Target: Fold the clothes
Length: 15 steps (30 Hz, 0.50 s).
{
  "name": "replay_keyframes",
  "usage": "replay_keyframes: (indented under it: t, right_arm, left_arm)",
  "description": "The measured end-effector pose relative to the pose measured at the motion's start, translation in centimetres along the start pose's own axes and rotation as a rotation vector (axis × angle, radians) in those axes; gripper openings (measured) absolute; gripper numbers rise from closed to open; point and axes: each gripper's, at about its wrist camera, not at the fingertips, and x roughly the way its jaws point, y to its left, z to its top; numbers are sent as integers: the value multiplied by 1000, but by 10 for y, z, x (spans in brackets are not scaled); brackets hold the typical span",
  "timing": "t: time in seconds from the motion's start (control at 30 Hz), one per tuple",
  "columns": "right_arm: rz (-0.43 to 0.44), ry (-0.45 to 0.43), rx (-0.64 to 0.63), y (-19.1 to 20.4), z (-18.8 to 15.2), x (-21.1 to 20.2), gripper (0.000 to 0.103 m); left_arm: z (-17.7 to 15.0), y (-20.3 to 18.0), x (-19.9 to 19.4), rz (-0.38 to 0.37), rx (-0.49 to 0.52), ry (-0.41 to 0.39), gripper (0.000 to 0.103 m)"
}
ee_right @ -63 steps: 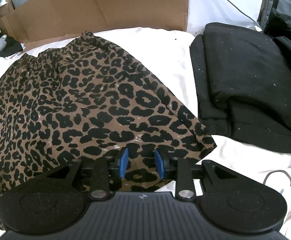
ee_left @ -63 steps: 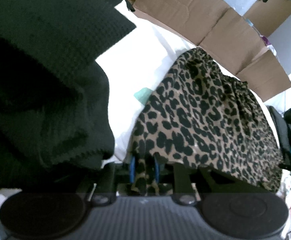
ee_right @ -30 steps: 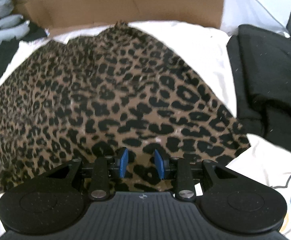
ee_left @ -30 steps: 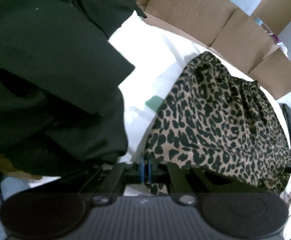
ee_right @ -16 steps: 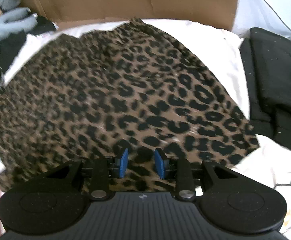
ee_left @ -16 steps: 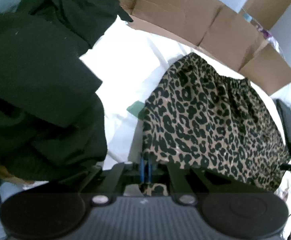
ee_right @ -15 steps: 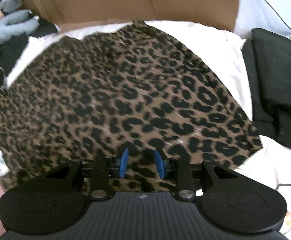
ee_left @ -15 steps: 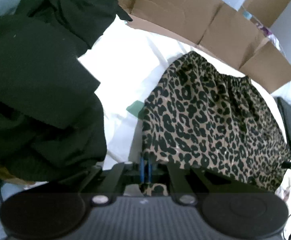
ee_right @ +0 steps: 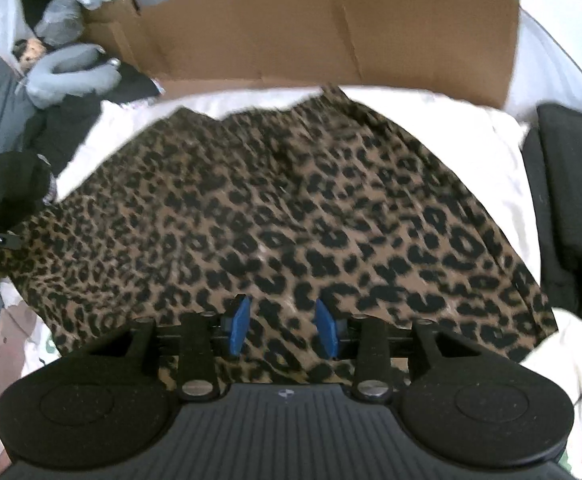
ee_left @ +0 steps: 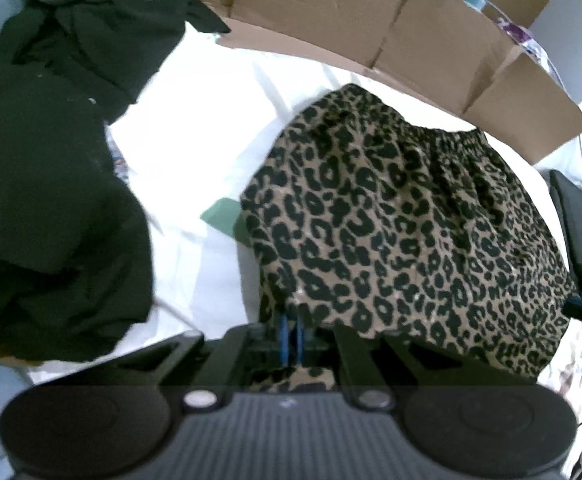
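We see the leopard-print skirt (ee_left: 403,232) spread across the middle of the white bed (ee_left: 195,152). Our left gripper (ee_left: 291,334) pinches its near hem; our right gripper (ee_right: 283,330), jaws just widening, stands parted over the cloth.

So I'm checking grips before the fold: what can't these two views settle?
- Right gripper: jaws have just been opening; its own body hides the leopard skirt hem under the pads, so contact is unclear.
- Left gripper: shut on the hem, which its body partly covers.
- Right wrist view: motion blur.
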Motion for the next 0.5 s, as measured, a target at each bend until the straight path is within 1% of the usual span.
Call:
replay_keyframes:
  t: [0.13, 0.27, 0.37, 0.5]
  right_arm:
    - [31, -11, -13, 17, 9, -2, 43]
    - [59, -22, -50, 34, 14, 1, 43]
    - [91, -16, -75, 46, 14, 4, 44]
    - [131, -20, -101, 62, 16, 7, 43]
  left_arm:
    - [3, -11, 3, 27, -2, 14, 5]
    - [7, -21, 4, 21, -17, 13, 5]
    - [10, -32, 7, -4, -15, 9, 5]
    - [16, -51, 6, -54, 5, -22, 5]
